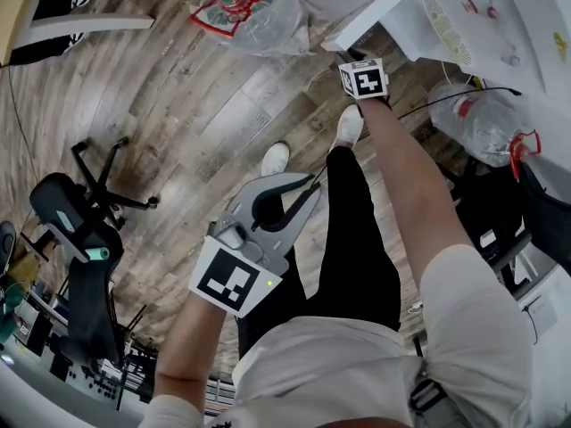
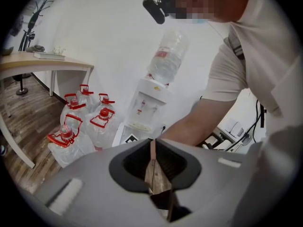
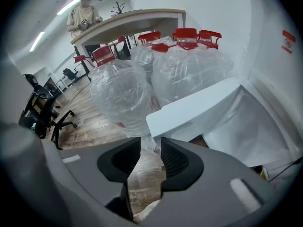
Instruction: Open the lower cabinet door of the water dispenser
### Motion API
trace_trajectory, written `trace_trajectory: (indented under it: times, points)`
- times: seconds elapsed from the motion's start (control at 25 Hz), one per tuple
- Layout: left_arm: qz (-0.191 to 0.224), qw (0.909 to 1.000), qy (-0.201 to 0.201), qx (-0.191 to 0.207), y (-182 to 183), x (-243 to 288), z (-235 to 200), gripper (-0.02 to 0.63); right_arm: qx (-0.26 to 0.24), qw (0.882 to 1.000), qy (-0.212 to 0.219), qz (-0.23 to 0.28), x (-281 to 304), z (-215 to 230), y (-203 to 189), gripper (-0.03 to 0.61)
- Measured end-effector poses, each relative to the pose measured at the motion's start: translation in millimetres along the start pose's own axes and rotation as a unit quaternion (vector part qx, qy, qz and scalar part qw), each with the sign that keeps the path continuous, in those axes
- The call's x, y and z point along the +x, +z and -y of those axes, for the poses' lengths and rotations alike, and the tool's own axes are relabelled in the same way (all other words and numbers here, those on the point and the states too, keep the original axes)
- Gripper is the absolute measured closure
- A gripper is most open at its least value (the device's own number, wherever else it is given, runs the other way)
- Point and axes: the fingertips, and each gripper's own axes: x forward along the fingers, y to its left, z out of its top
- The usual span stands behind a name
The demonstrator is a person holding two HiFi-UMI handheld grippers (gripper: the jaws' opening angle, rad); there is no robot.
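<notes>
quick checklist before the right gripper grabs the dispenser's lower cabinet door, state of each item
1. Right gripper jaws apart, nothing between them: ok.
2. Lower cabinet door in the right gripper view, its edge just ahead of the jaws: ok.
3. Grip on the door: not ok, the pads touch nothing yet.
4. Door off the cabinet front: ok, it already stands out with the inside showing behind it.
5. Left gripper jaws together, empty, held back from the door: ok.
6. Water bottles clear of the door's swing: cannot tell, they stand close beside it.
</notes>
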Motion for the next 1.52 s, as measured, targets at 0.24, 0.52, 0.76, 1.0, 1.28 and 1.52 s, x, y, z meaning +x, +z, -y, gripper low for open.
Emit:
trace_trajectory:
  times: [0.24,0.52,0.76,1.0,1.28,1.52]
  points:
    - [0.013,0.9998,0.013,-0.013,-3.8,-13.3,-9.9,0.557,-0.012,1.000,-0.003,-0.002,12.0,-10.3,19.0,0.445]
    - [0.020,0.9993,0.022,-0.023,-9.5,-24.6,-17.6,0.557,-0.022,0.999,-0.033,-0.016,16.8,-9.7,26.5,0.446]
    - [0.025,0.9992,0.019,-0.026,-11.1,-27.5,-14.9,0.557,-0.041,0.998,-0.040,-0.029,16.1,-10.6,25.9,0.452]
    - [0.023,0.9995,0.011,-0.018,-10.9,-31.4,-9.7,0.557,-0.054,0.997,-0.039,-0.042,15.1,-13.3,24.5,0.451]
    - [0.015,0.9998,-0.003,-0.008,-12.1,-36.8,0.0,0.557,-0.048,0.997,-0.049,-0.044,0.3,-13.1,27.2,0.451]
    - [0.016,0.9993,-0.024,0.024,8.1,-48.8,14.6,0.557,-0.032,0.999,-0.036,-0.007,-40.9,-28.6,51.7,0.451]
